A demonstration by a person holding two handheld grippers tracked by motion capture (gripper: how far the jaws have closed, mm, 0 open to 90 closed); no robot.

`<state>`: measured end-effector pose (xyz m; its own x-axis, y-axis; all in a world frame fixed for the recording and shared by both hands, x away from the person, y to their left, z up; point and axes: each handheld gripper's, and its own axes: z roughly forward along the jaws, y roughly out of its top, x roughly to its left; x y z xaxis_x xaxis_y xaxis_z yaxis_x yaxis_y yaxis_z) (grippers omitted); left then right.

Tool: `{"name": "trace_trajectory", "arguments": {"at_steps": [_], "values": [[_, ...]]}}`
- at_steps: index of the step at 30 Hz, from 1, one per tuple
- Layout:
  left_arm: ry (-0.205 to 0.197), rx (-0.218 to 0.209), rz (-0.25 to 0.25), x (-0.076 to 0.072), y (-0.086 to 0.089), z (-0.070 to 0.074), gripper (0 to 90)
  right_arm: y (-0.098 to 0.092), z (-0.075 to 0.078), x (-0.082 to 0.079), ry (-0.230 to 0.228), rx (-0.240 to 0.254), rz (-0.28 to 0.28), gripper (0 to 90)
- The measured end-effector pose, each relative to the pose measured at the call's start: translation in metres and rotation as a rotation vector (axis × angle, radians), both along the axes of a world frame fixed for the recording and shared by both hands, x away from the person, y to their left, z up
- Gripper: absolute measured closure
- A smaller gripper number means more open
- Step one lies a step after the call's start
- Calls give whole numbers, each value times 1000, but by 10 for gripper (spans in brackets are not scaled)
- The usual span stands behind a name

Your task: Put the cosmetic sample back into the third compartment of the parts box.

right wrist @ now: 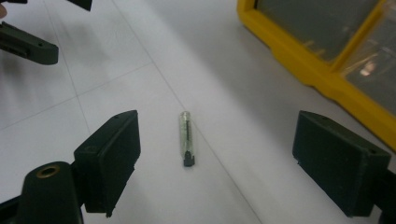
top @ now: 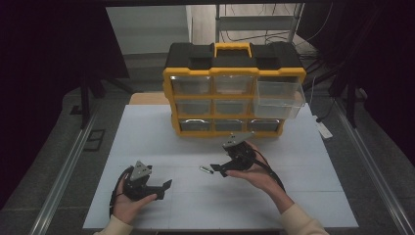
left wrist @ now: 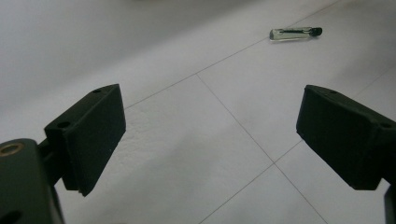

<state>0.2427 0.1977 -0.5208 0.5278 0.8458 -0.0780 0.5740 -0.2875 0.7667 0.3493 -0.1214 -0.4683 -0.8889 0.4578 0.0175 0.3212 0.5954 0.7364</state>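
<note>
Both grippers sit low over my white counter (top: pixel 147 127): left gripper (top: pixel 164 188) fingers spread, empty; right gripper (top: pixel 218 170) fingers spread, straddling a small vial (right wrist: pixel 186 138) lying flat, untouched. Behind, yellow organizer (top: pixel 234 88) holds nine clear drawers; top-right drawer (top: pixel 278 99) pulled out, contents I cannot tell.

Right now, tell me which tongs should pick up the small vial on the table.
Right. The right tongs are open with the vial lying between their jaws. The left tongs, also open, are farther off, with the vial well ahead of them.
</note>
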Motion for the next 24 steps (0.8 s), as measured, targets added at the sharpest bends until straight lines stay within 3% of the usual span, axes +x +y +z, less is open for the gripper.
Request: {"name": "trace_trajectory", "arguments": {"at_steps": [17,24], "values": [[0,2,-3,-1,-1,0,88,23,-12,7,35,-50,44,162],[0,7,-6,-2,-2,0,88,33,-19,10,51,-94,48,170]]}}
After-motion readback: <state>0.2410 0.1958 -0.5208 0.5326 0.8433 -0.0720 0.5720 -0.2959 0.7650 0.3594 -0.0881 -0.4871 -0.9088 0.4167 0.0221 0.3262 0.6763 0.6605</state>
